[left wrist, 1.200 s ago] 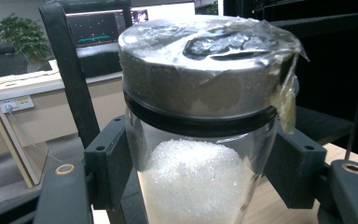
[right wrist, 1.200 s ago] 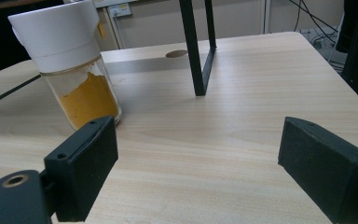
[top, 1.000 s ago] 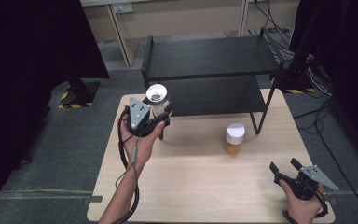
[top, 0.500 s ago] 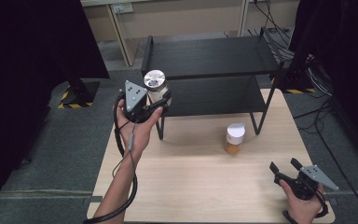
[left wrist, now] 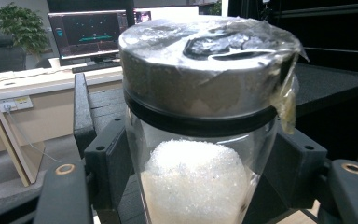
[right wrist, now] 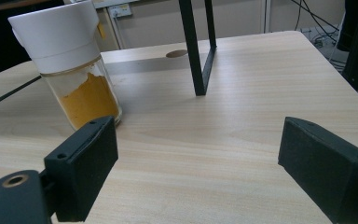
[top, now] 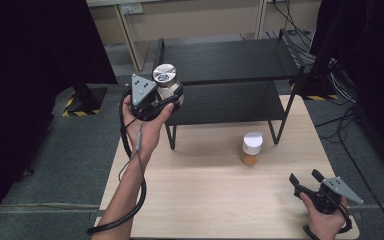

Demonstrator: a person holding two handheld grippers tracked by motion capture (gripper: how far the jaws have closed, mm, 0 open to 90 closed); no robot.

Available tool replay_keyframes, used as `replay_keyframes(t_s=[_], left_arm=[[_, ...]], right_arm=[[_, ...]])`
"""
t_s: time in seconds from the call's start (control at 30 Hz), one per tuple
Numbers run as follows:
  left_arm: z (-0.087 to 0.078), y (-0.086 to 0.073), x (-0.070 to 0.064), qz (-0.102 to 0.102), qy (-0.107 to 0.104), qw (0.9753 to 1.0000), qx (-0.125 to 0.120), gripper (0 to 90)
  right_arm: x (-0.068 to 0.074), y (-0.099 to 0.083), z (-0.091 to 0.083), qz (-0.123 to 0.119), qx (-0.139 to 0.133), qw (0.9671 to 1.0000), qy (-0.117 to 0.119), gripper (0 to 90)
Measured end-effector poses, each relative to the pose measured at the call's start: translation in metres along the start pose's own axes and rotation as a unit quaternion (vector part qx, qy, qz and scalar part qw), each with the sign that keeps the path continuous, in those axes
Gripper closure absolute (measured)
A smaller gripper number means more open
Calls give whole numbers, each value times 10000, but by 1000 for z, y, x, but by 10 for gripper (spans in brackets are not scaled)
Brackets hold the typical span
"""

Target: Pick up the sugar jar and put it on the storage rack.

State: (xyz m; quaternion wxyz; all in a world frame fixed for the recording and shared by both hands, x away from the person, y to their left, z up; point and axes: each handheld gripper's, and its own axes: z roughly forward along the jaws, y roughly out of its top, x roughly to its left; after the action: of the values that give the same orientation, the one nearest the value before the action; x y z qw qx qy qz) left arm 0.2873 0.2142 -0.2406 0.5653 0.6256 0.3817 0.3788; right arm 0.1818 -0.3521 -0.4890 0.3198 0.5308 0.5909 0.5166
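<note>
Gripping a glass jar (top: 166,85) with a silver lid, the left gripper (top: 167,97) is raised above the wooden table (top: 205,200), just in front of the left end of a black two-tier shelf (top: 230,65). Its jaws close on the jar's clear body, which holds a white grainy substance (left wrist: 193,182). The right gripper (top: 305,179) sits low near the table's right front corner, jaws spread wide and holding nothing. A white-lidded jar (top: 252,149) of orange powder stands upright mid-table, well apart from both.

Clear jar (left wrist: 196,182), silver lid, white grains. Second jar (right wrist: 74,79): white cap, orange powder. Pale wood bench (top: 205,200); black shelf (top: 230,60).
</note>
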Motion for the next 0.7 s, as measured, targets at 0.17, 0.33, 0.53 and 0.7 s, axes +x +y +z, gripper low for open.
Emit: replay_keyframes(t_s=[0.17, 0.33, 0.53, 0.7], left_arm=[[1, 6, 1, -36, -29, 10000, 7, 310], [4, 14, 1, -24, -16, 10000, -10, 310], [8, 21, 0, -11, 44, 10000, -17, 310], [13, 27, -1, -12, 98, 9999, -13, 310]], right_arm=[[0, 0, 0, 10, 3, 10000, 1, 120], [0, 0, 0, 1, 0, 10000, -2, 120], [0, 0, 0, -1, 6, 10000, 1, 120], [0, 0, 0, 5, 1, 10000, 0, 120]])
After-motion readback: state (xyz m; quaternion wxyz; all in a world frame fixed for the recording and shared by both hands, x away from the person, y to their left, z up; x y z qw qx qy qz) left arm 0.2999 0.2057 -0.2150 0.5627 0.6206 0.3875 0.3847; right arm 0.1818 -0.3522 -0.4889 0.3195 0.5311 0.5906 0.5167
